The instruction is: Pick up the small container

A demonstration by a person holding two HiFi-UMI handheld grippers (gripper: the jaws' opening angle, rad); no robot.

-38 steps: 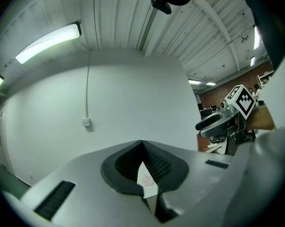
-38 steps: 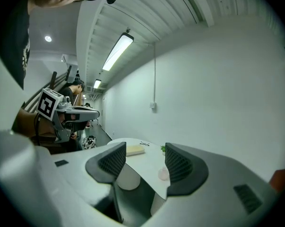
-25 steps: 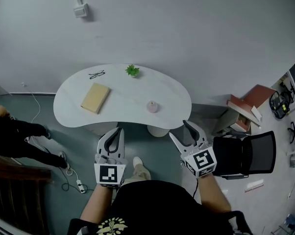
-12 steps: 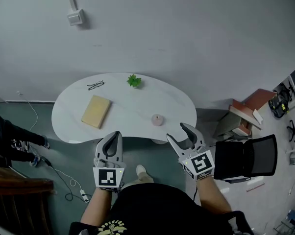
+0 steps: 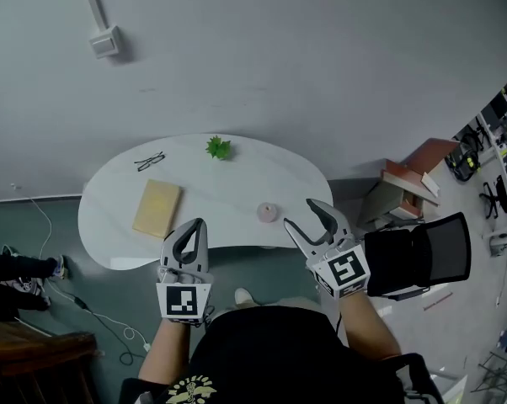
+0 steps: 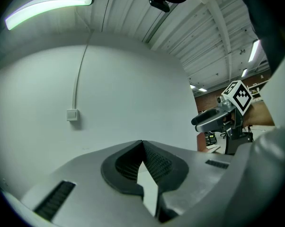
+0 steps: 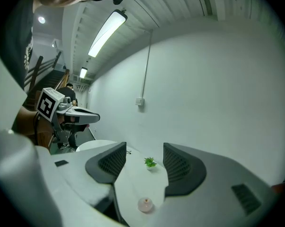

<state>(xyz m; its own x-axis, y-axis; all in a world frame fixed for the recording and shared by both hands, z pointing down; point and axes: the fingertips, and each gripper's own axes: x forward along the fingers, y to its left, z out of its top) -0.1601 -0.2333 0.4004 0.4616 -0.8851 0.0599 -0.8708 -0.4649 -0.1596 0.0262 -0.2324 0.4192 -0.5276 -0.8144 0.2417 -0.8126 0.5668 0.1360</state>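
Two jaws of our right gripper (image 5: 302, 215) stand apart, aimed at the container (image 5: 268, 213) by the front edge of the table (image 5: 228, 182), ready to reach; our left gripper (image 5: 191, 229) is closed, empty, idle.

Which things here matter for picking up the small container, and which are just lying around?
For the job: small pink container, open right gripper, shut left gripper, white table.
Lying about: tan book, eyeglasses, small green plant, black chair.

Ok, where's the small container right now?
Head view: the small container sits on the white table near its front edge, just left of the right gripper.
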